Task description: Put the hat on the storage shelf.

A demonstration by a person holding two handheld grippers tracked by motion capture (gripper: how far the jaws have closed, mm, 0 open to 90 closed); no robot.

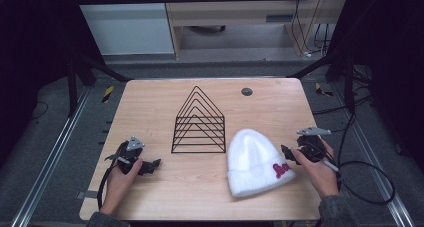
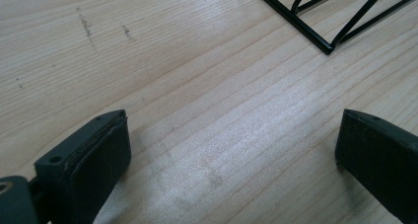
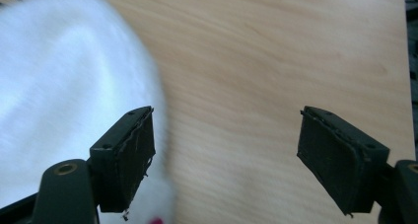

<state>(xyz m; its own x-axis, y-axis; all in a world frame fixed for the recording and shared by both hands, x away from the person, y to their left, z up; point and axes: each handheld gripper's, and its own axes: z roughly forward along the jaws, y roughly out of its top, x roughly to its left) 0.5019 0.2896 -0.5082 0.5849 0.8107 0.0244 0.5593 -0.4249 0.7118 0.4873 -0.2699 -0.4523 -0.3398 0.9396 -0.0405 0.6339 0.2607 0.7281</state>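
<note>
A white knit beanie (image 1: 255,159) with red lettering on its cuff lies flat on the wooden table (image 1: 150,107), right of centre. My right gripper (image 1: 288,153) sits just at the beanie's right edge, open, with nothing between its jaws; in the right gripper view the beanie (image 3: 59,95) lies behind the left jaw. A black wire rack (image 1: 198,122) shaped like nested triangles stands at the table's middle. My left gripper (image 1: 152,165) rests low over the table at the front left, open and empty; a corner of the rack (image 2: 315,21) shows ahead of it.
A small round dark grommet (image 1: 246,91) is set in the table near its far edge. Cables trail off the table's right side (image 1: 365,179). Bare wood lies between the left gripper and the beanie.
</note>
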